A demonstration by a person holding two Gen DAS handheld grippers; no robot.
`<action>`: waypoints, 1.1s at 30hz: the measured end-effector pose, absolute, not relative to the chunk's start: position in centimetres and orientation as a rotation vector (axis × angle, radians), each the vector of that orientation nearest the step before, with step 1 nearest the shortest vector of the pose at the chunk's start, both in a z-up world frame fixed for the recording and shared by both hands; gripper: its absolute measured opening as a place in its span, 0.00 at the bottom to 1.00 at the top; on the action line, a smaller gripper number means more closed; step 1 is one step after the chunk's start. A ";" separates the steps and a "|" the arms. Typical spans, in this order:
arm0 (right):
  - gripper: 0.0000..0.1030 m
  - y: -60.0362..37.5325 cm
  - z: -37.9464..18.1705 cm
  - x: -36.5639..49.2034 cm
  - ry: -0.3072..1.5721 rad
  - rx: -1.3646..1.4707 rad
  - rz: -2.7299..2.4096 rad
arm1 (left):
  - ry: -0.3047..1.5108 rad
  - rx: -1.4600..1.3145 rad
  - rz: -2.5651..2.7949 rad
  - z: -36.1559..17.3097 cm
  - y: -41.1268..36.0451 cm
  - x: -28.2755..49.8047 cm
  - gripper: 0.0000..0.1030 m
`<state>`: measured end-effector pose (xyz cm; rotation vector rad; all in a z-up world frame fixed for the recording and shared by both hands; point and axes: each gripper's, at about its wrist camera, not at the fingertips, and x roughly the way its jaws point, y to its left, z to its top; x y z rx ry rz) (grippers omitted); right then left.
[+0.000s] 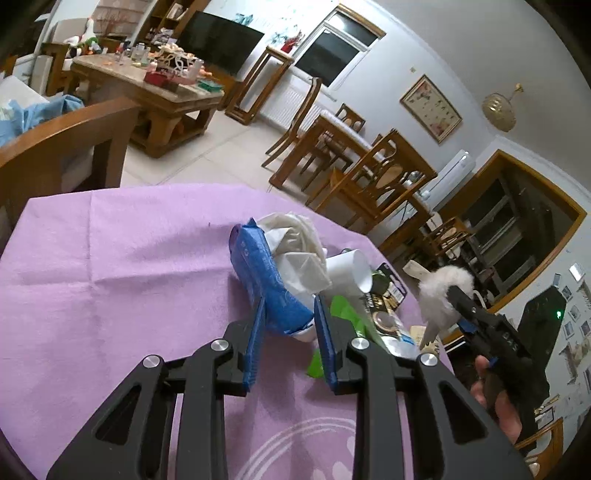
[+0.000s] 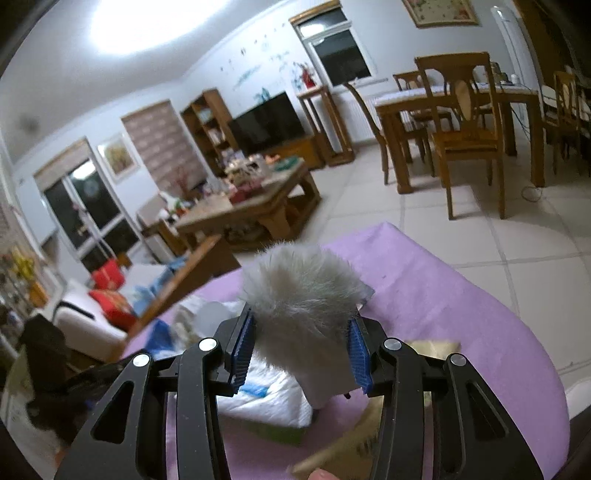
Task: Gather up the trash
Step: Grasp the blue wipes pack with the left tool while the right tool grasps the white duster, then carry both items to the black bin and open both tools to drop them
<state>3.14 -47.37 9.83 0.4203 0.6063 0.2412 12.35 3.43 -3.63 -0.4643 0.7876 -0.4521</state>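
A tiled living room with wooden dining chairs (image 2: 467,136) is surrounding the purple tablecloth (image 1: 110,258). Trash is lying piled there: the left gripper (image 1: 290,317) is pinching a blue wrapper (image 1: 266,280), and the right gripper (image 2: 301,345) is clasping a fluffy white piece (image 2: 299,295).

A living and dining room with pale walls and a floor of large light tiles (image 2: 461,229). A wooden coffee table (image 1: 155,96), crowded with small items, stands before a dark television (image 2: 267,123) flanked by a wooden shelf unit (image 2: 208,122). To the right, wooden chairs (image 2: 465,136) surround a dining table (image 2: 443,99) beneath a dark window (image 2: 338,50). A framed picture (image 1: 431,108) hangs on the wall. A glass door (image 2: 85,210) and a blind (image 2: 162,147) occupy the left side; a ceiling light (image 2: 155,22) glares overhead.
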 end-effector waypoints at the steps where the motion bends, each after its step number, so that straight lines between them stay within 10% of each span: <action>1: 0.43 -47.6 10.0 2.5 0.598 0.433 0.250 | 0.784 -0.463 -0.451 -3.6 3.5 12.3 0.26; 7: 0.43 -47.5 10.1 -0.5 0.600 0.446 0.292 | 0.824 -0.444 -0.419 -4.0 3.2 13.0 0.32; 9: 0.43 -47.1 9.9 -0.8 0.617 0.436 0.303 | 0.845 -0.441 -0.397 -4.3 3.0 13.5 0.56; 11: 0.44 -46.7 9.9 -1.1 0.628 0.419 0.303 | 0.847 -0.450 -0.384 -4.5 3.2 14.1 0.57; 18: 0.44 -46.3 10.0 -1.5 0.610 0.429 0.289 | 0.868 -0.442 -0.360 -5.4 3.8 14.3 0.19; 33: 0.44 -48.1 12.6 -5.5 0.435 0.489 0.368 | 0.746 -0.490 -0.427 -1.7 6.4 6.4 0.14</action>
